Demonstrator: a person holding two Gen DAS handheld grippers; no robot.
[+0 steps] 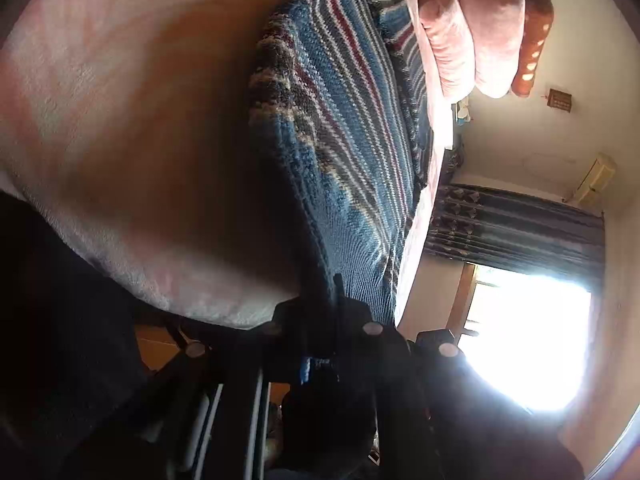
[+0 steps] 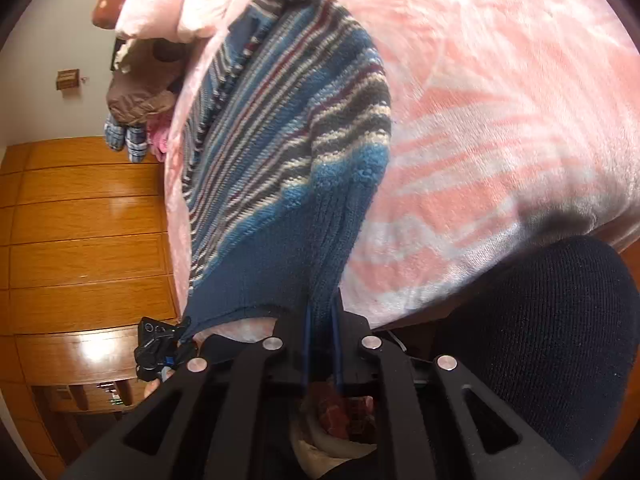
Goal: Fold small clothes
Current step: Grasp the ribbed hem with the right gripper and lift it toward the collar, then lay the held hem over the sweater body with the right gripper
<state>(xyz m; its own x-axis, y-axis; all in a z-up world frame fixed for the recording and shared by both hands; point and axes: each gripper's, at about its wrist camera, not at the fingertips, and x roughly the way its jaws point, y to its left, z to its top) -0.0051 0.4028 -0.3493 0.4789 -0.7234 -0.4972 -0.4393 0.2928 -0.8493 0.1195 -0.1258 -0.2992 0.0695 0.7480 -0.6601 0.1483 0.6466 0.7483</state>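
Both grippers (image 1: pixel 338 300) (image 2: pixel 322 312) pinch striped sweater (image 2: pixel 288 120) hem on pink blanket (image 2: pixel 500 100)

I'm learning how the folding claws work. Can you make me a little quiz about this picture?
1. True or false: the right claw is pinching the hem of the striped sweater.
2. What does the sweater lie on? A) a wooden floor B) a pink blanket C) a metal tray
3. Fill in: the left claw is shut on the sweater's plain ____ edge.

Key: 1 true. 2 B. 3 blue. In the right wrist view the left claw also shows, gripping the other end of the same hem.
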